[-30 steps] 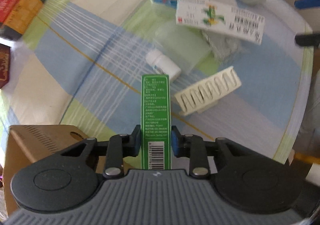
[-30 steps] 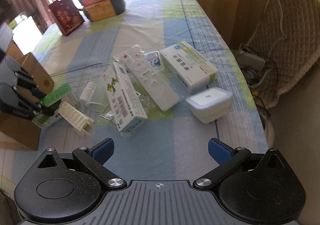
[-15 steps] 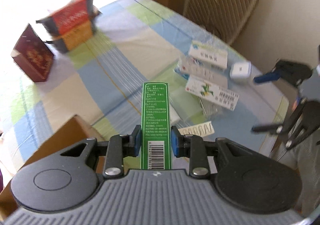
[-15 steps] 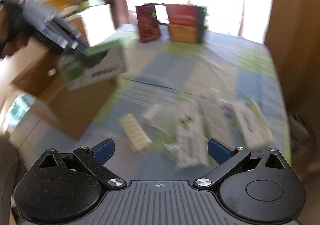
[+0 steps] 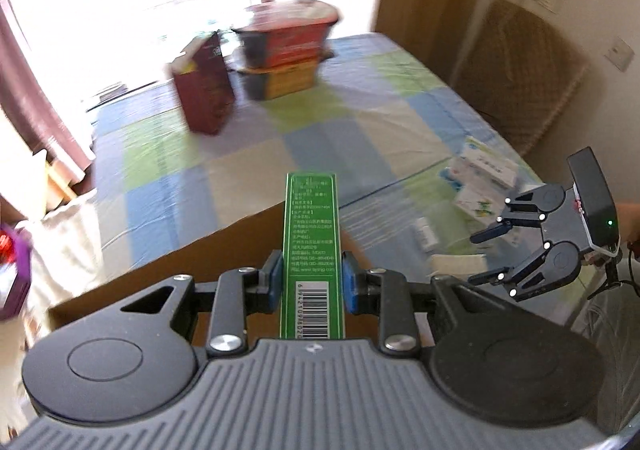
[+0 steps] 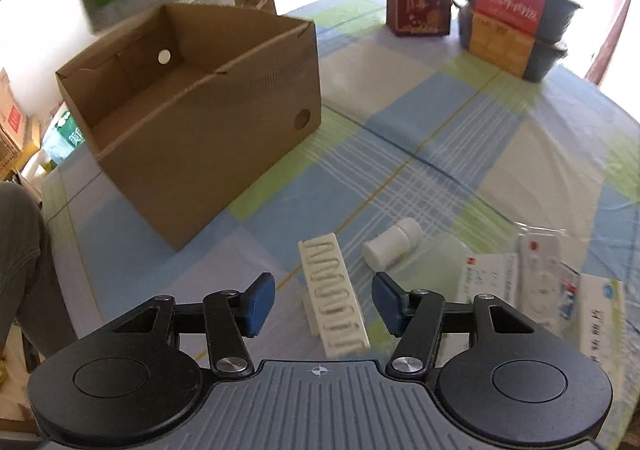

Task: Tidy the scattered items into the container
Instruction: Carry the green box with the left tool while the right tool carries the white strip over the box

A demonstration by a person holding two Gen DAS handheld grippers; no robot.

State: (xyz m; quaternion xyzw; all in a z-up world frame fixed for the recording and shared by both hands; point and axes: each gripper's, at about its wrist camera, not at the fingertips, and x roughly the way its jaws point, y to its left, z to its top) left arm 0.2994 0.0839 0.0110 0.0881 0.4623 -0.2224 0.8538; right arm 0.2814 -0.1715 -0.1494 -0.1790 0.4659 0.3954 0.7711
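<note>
Two grippers, two jobs: left gripper [image 5: 308, 284] clamped on green box [image 5: 311, 250], long axis forward, raised above cardboard box [image 6: 192, 117] — right gripper [image 6: 323, 306] spread wide, straddling white ribbed tray [image 6: 334, 294], lengthwise between pads.

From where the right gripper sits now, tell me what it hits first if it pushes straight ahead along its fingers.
Most likely the ribbed white tray: it lies on the tablecloth directly between the open fingers of the right gripper. The white bottle sits just beyond, slightly right. Depth is unclear, so it could pass above.
</note>
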